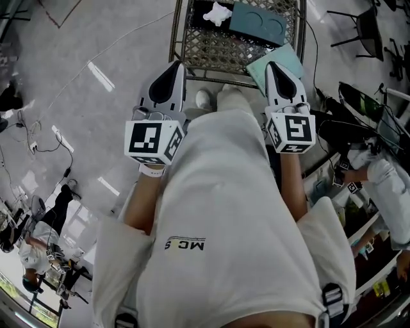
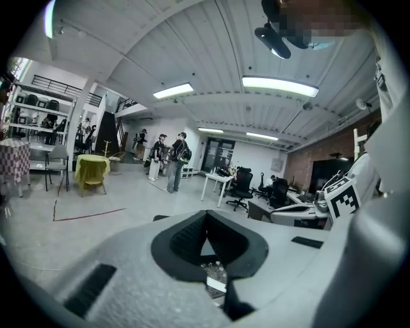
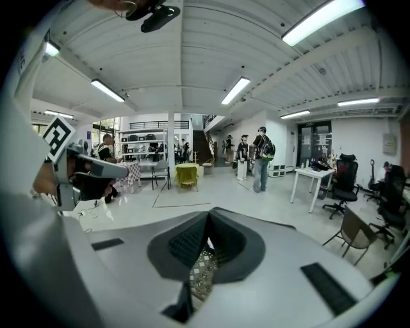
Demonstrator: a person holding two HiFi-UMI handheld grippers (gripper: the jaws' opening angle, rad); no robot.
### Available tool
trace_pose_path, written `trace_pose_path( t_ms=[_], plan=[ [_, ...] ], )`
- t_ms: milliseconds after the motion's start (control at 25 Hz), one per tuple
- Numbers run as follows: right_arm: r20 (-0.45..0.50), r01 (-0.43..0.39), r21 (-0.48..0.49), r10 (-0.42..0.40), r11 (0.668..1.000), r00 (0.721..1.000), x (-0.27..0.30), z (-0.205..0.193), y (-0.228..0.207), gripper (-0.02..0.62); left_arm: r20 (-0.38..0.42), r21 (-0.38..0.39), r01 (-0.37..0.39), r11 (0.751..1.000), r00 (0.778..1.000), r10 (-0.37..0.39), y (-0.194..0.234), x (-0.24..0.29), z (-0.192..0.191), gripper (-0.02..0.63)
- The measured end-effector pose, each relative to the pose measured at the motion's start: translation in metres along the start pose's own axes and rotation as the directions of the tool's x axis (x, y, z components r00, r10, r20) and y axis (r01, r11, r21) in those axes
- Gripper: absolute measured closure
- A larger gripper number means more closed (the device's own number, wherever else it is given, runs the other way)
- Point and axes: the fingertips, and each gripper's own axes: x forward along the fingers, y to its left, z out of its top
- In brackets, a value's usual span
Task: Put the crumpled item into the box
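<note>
A white crumpled item [image 1: 218,13] lies at the far side of a metal mesh table [image 1: 211,48]. Right beside it rests a dark teal box [image 1: 259,22] with round hollows in its top. A pale teal flat piece [image 1: 283,61] hangs over the table's near right corner. My left gripper [image 1: 173,72] and right gripper [image 1: 275,70] are held close to my body, short of the table's near edge, both pointing toward it. Each is shut with nothing between its jaws. The gripper views look out level across the room; only a sliver of mesh shows past the left gripper [image 2: 206,221] and the right gripper [image 3: 206,224].
Cables [image 1: 38,144] trail over the grey floor at left. Desks with seated people [image 1: 384,176] crowd the right side, and a black chair [image 1: 365,25] stands far right. Standing people [image 2: 173,154], a yellow-draped table [image 2: 93,170] and office chairs [image 2: 242,186] are farther off.
</note>
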Motion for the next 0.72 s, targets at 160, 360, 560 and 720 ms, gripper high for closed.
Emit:
trace_pose_path(
  t_ms=[160, 360, 560, 720],
  plan=[
    [0.023, 0.028, 0.017, -0.029, 0.999, 0.999, -0.014, 0.004, -0.002, 0.578, 0.015, -0.001, -0.004, 1.0, 1.0, 0.004, 0.003, -0.002, 0.005, 0.583],
    [0.035, 0.032, 0.021, -0.033, 0.999, 0.999, -0.022, 0.008, 0.004, 0.578, 0.022, 0.001, 0.001, 1.0, 1.0, -0.001, 0.0, -0.006, 0.01, 0.583],
    [0.056, 0.025, 0.012, -0.026, 1.0, 0.998, -0.021, 0.015, 0.007, 0.578, 0.03, 0.001, 0.007, 1.0, 1.0, -0.007, -0.003, -0.006, 0.013, 0.583],
    [0.065, 0.032, 0.021, -0.034, 0.999, 0.997, -0.021, 0.019, 0.006, 0.578, 0.035, 0.0, 0.007, 1.0, 0.999, -0.007, -0.002, -0.005, 0.013, 0.583]
  ],
)
